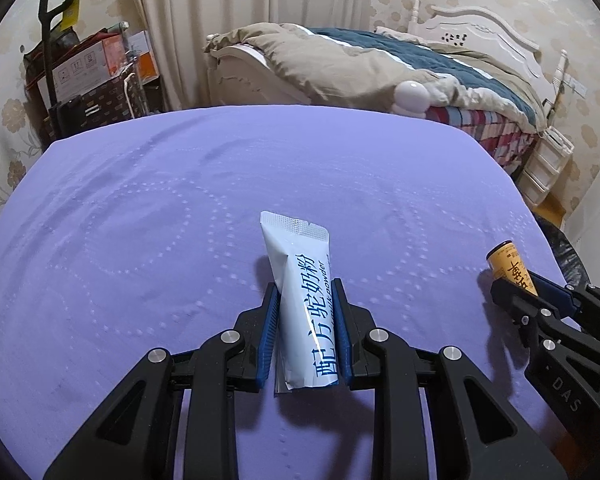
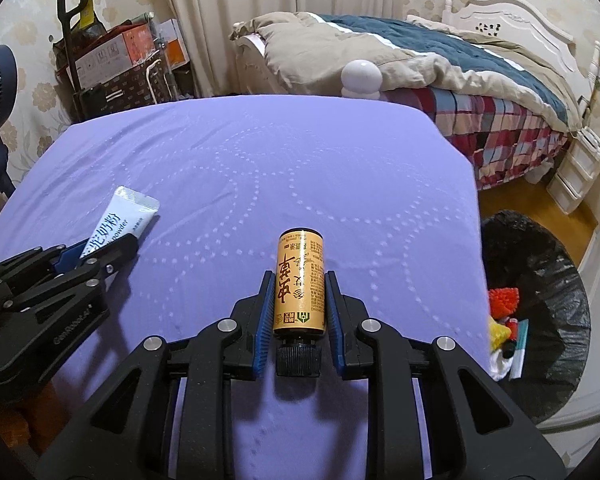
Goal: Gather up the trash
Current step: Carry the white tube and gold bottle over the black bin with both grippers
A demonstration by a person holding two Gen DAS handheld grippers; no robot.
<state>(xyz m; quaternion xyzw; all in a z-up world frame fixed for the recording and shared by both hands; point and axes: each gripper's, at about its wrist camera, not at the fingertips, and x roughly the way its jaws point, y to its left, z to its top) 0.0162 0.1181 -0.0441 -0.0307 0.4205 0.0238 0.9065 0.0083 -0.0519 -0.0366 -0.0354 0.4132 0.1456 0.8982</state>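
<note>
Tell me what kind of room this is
Most likely a bedroom in a home. There is a bed with a rumpled quilt and a white carved headboard, long curtains against flowered wallpaper, and a lined trash bin on the wood floor beside the purple-covered table.

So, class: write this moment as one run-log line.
left claw: shut on sachet | right claw: shut on bottle | both above purple cover | bin: right of cover, trash inside
</note>
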